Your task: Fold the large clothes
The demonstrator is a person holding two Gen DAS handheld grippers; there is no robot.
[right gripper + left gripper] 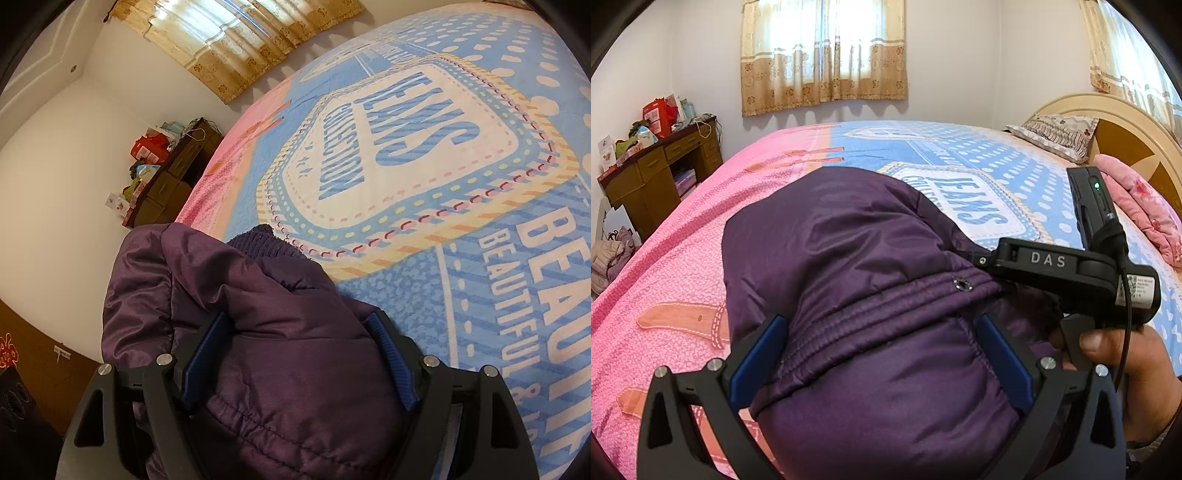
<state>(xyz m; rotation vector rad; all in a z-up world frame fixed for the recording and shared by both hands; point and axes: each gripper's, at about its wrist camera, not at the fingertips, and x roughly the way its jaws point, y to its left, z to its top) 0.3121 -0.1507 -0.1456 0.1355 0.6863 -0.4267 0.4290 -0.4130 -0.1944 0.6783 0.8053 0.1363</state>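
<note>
A purple padded jacket (pixel 849 258) lies bunched on the bed; it also shows in the right wrist view (pixel 280 332). My left gripper (pixel 882 336) has its blue pads on either side of a thick fold of the jacket and grips it near a stitched band with a metal snap (pixel 961 284). My right gripper (pixel 299 332) clamps another thick bunch of the jacket between its blue pads. In the left wrist view the right gripper's black body (pixel 1071 273) lies at the jacket's right edge, held by a hand (pixel 1126 354). A ribbed knit cuff (pixel 262 240) sticks out beyond the bunch.
The bed has a pink and blue printed cover (pixel 979 155). A pillow (pixel 1056 133) and a pink folded quilt (pixel 1141 210) lie by the wooden headboard (pixel 1126 122). A cluttered wooden desk (pixel 661 162) stands at the left wall. More clothes (pixel 609 258) sit beside the bed.
</note>
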